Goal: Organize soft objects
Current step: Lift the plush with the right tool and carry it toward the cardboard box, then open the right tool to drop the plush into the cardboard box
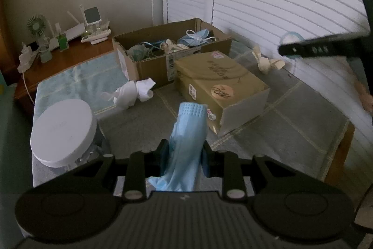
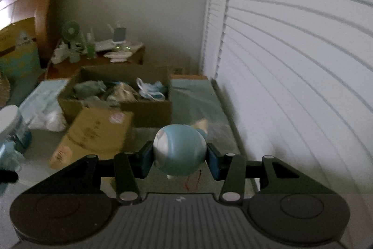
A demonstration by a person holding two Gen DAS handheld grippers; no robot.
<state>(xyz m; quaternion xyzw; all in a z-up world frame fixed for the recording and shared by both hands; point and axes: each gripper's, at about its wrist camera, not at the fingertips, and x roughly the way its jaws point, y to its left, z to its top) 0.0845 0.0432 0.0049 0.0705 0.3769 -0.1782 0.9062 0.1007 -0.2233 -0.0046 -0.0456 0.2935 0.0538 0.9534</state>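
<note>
My left gripper (image 1: 185, 155) is shut on a light blue sock (image 1: 190, 130) whose dotted end stands up above the jaws, over the cloth-covered table. My right gripper (image 2: 179, 155) is shut on a round blue-and-white soft toy (image 2: 184, 151); in the left wrist view one of its fingers (image 1: 314, 48) reaches in from the upper right. An open cardboard box (image 1: 151, 64) (image 2: 144, 113) at the back holds face masks and other soft things. A crumpled white cloth (image 1: 132, 92) (image 2: 51, 118) lies in front of it, and a cream fabric piece (image 1: 265, 62) lies near the blinds.
A shut tan carton (image 1: 221, 81) (image 2: 93, 132) lies in front of the open box. A jar with a white lid (image 1: 63, 130) stands at the left. A wooden side table (image 1: 77, 55) with a fan and small devices is behind. White blinds (image 2: 291, 62) line the right.
</note>
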